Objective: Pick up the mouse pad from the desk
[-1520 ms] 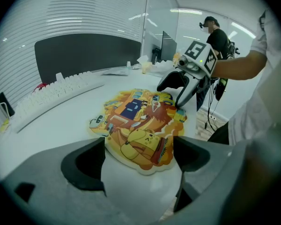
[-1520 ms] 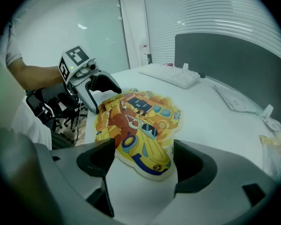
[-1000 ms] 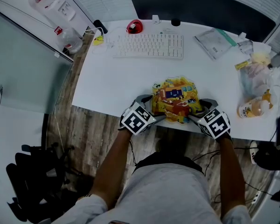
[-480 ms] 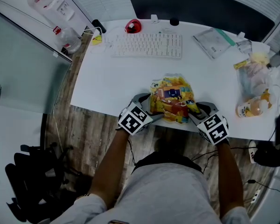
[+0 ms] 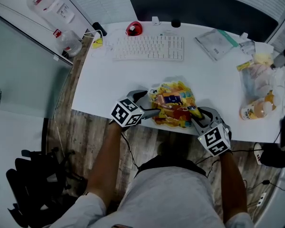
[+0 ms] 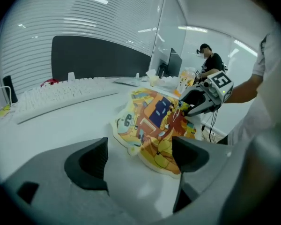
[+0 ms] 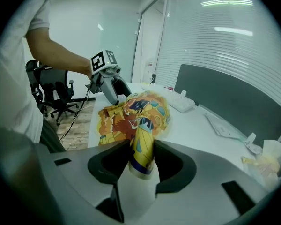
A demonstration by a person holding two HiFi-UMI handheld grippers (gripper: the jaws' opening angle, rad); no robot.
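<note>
The mouse pad (image 5: 173, 103), yellow and orange with cartoon print, lies at the front edge of the white desk (image 5: 109, 84). My right gripper (image 5: 195, 117) is at its right corner. In the right gripper view a curled-up edge of the mouse pad (image 7: 141, 144) stands between the closing jaws, and both pads (image 7: 113, 159) touch it. My left gripper (image 5: 149, 106) is open at the pad's left side. In the left gripper view the mouse pad (image 6: 154, 121) lies just beyond the wide-apart fingertips (image 6: 97, 156), and nothing is gripped. The right gripper (image 6: 201, 100) shows past it.
A white keyboard (image 5: 149, 47) and a red mouse (image 5: 133, 29) sit at the desk's back. A flat packet (image 5: 217, 42) and plastic bags (image 5: 259, 87) crowd the right side. A dark partition (image 5: 204, 4) backs the desk. An office chair (image 5: 33, 184) stands on the floor at left.
The right gripper's jaws have closed in on the pad's right corner, which now curls up. The left gripper has drawn leftwards, off the pad's left edge.
</note>
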